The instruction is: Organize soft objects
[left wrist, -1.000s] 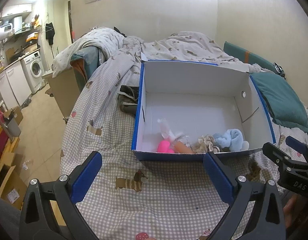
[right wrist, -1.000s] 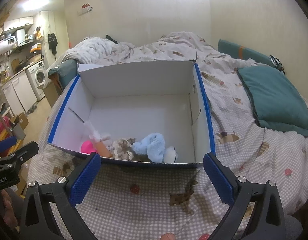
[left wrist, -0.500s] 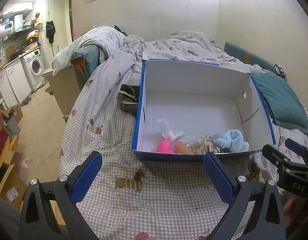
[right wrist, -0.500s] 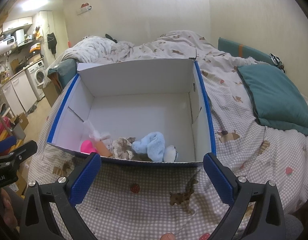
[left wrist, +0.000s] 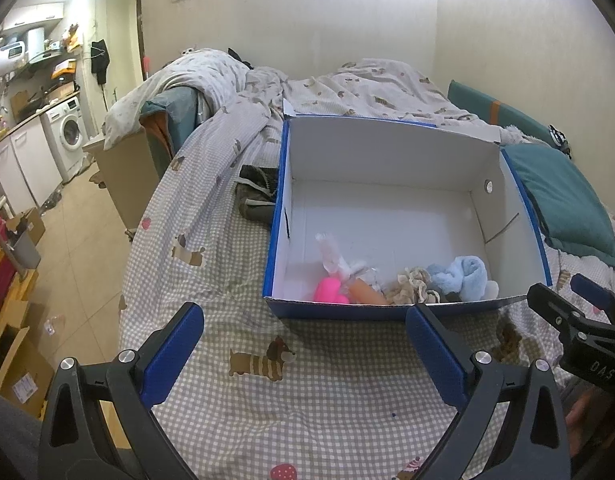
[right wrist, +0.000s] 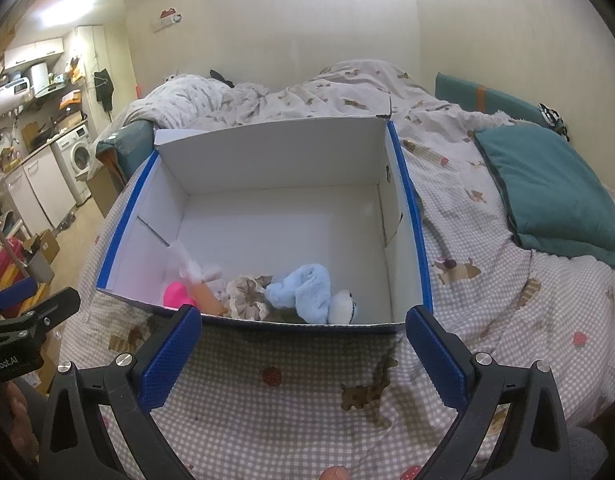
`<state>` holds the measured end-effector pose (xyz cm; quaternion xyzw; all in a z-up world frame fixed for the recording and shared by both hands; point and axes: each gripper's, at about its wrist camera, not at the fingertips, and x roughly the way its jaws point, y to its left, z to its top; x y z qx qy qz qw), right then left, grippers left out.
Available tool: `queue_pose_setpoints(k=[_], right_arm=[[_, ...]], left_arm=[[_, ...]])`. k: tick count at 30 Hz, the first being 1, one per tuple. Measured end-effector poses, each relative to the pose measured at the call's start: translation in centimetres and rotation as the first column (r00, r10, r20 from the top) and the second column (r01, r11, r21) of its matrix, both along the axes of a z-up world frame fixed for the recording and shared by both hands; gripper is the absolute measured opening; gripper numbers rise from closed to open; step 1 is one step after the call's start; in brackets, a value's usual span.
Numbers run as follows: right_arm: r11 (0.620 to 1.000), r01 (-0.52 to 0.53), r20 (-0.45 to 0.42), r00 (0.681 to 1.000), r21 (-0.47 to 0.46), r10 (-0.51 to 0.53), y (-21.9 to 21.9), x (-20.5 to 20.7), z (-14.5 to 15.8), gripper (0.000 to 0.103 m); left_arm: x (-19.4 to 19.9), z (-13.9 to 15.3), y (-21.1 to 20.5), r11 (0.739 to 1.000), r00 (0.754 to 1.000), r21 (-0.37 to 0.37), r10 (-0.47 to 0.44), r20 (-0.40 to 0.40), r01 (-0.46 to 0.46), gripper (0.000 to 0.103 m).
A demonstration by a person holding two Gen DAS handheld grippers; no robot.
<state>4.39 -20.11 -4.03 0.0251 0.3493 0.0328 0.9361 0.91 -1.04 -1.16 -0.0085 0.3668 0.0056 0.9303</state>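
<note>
An open blue-and-white cardboard box (left wrist: 387, 308) (right wrist: 403, 184) lies on the checked bedspread. Along its near wall lie a pink soft toy (left wrist: 327, 290) (right wrist: 175, 294), an orange piece (left wrist: 365, 294), a beige frilly scrunchie (left wrist: 413, 282) (right wrist: 247, 292) and a light blue plush (left wrist: 461, 276) (right wrist: 303, 292). My left gripper (left wrist: 303, 350) is open and empty, just in front of the box. My right gripper (right wrist: 303, 350) is open and empty, also in front of the box. Each gripper shows at the edge of the other's view.
A dark garment (left wrist: 255, 192) lies left of the box. A teal pillow (left wrist: 559, 196) (right wrist: 547, 192) lies to the right. A crumpled duvet (left wrist: 347, 88) fills the back of the bed. The bed edge drops to the floor (left wrist: 67, 260) at the left.
Both grippers have stayed open and nearly still; the views shifted only slightly.
</note>
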Motion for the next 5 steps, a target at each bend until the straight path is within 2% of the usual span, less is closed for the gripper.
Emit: queue_pose_setpoints(k=[5], right_arm=[[1.0,-0.002,-0.002,1.0,0.002,0.002,0.04,0.02,0.08,0.103]], left_arm=[[-0.04,0.03,0.09,1.0,1.0,-0.004,0.004,-0.001,-0.004,0.101]])
